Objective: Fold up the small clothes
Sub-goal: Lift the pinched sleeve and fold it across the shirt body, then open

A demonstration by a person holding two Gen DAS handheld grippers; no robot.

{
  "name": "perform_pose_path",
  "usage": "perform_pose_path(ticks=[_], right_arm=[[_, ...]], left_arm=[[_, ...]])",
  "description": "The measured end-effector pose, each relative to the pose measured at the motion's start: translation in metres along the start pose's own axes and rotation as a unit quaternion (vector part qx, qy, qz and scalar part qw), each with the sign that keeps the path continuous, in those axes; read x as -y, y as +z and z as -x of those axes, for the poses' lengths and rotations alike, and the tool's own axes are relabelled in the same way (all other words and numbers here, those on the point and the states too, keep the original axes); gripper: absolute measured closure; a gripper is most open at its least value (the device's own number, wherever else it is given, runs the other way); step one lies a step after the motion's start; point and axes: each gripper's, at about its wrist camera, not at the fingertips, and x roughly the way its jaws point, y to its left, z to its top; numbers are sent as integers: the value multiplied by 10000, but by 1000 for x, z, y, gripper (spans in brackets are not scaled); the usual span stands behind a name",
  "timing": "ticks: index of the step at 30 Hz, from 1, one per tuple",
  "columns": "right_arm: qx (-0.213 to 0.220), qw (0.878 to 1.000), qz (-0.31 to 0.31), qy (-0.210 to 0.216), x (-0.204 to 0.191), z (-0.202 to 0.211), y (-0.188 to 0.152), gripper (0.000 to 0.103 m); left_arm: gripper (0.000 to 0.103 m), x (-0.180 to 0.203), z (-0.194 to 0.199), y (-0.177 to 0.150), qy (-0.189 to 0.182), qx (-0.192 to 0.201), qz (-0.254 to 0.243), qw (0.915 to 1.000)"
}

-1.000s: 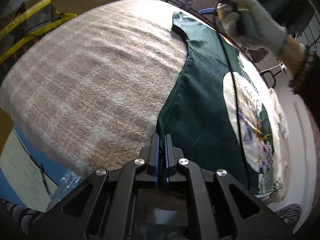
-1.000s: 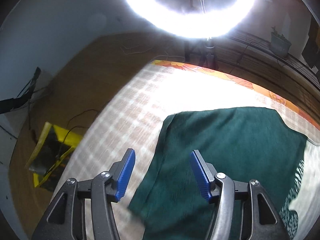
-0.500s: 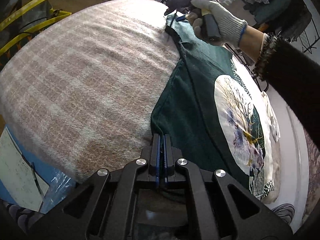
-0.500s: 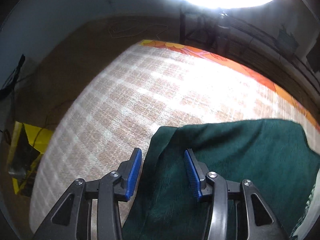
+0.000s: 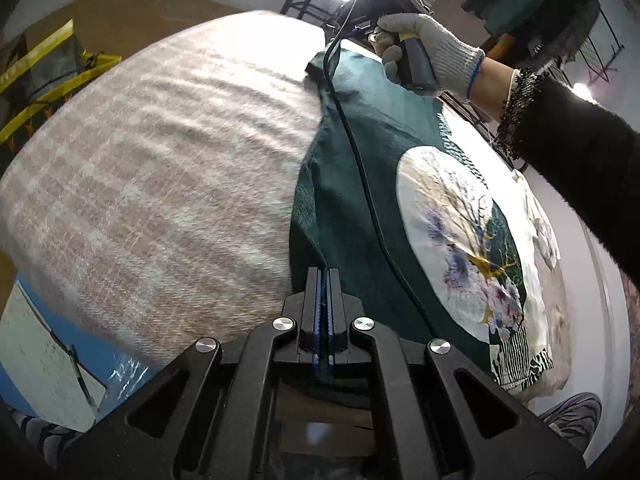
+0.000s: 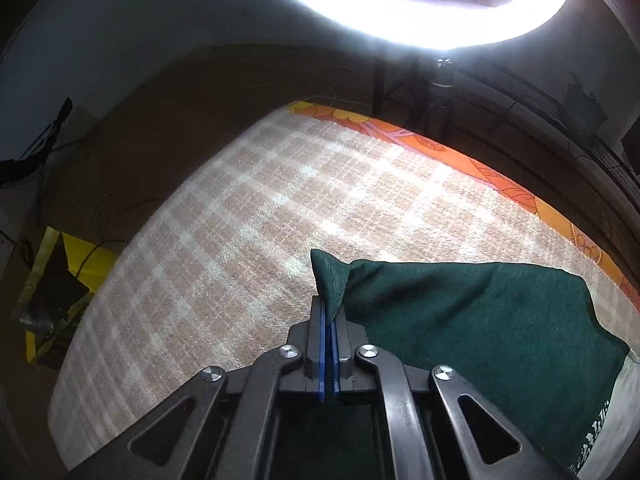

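Pinching the green garment (image 5: 352, 184), left gripper (image 5: 325, 280) and right gripper (image 6: 329, 316) are both clamped.

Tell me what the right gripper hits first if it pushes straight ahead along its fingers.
The right gripper, shut on a corner of the green garment, points across the plaid blanket. Depth is unclear, but it would probably meet that blanket first.

A dark green garment (image 5: 352, 184) with a round white printed panel of a tree and pale flowers lies spread flat, filling the centre and right of the left wrist frame. In the right wrist frame its corner (image 6: 330, 280) stands pinched up at centre.
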Motion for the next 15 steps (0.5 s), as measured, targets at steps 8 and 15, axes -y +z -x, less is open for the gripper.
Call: perform_pose_path(ticks=[8,15], right_arm=[[640,9933,-865,427,81,52,-16,103],[910,9871,-1266,356,145,84,-49,103]], left_arm=[[103,43,2,-5,-173,62,-583,9981],[103,93,-2,-17,-480,-24,-1225,9913]])
